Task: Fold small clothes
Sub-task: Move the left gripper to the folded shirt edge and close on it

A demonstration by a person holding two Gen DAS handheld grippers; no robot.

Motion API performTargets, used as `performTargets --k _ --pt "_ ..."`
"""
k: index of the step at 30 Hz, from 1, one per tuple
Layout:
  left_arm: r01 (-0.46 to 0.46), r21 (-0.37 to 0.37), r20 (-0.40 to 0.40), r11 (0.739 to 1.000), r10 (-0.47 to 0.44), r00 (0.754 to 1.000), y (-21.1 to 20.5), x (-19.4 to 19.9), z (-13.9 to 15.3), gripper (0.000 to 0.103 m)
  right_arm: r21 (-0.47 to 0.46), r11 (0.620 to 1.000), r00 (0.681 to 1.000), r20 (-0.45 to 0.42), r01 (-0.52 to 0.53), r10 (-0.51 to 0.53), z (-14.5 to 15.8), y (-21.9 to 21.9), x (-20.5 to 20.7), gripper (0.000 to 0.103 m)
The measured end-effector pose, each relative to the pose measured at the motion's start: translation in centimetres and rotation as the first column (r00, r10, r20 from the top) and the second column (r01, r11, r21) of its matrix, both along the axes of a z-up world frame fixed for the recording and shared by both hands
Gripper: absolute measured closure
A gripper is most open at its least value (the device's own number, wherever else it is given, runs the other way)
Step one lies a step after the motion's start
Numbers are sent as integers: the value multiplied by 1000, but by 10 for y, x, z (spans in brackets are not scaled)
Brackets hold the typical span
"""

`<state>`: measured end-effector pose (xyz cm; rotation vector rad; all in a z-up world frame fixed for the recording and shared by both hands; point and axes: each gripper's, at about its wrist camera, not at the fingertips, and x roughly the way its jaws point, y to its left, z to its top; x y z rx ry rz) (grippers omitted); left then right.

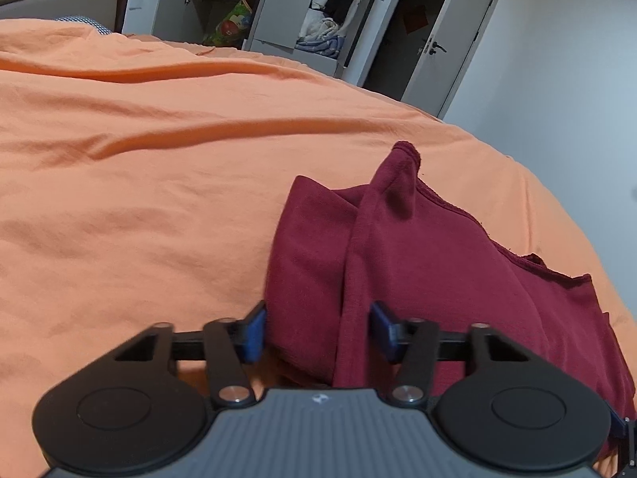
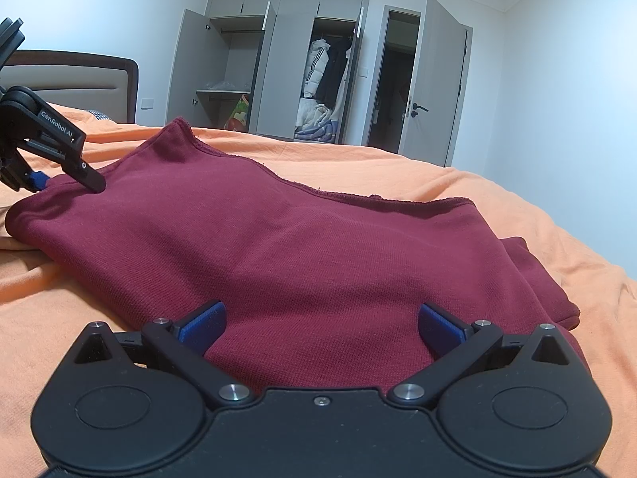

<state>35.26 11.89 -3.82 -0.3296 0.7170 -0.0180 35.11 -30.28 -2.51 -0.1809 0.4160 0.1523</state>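
The maroon garment (image 2: 302,239) lies part-folded on the orange bedsheet (image 2: 477,183); left gripper (image 1: 316,330) jaws straddle its raised fold unclosed, right gripper (image 2: 320,324) jaws gape wide over the near edge

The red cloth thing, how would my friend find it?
Look at the big bed with the orange sheet. Lying on it, in front of the open grey wardrobe, is the dark red garment, the only dark red thing on the orange sheet.
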Motion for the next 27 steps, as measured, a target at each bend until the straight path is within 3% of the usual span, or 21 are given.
performTargets --k 2,5,13,27 --pt "-4 2 0 1000 4 1000 -1 0 2 62 0 1000 1000 0 0 0 0 0 0 0" --pt "-20 -20 -6 1000 20 1000 0 0 5 71 0 1000 1000 1 0 0 0 0 0 0" --pt "-64 21 -62 998 65 996 -14 7 15 78 1 1000 1000 1 1 -1 -1 0 0 0" --pt "-49 38 0 998 49 999 -26 -3 40 85 0 1000 1000 4 2 -2 0 1 1 0"
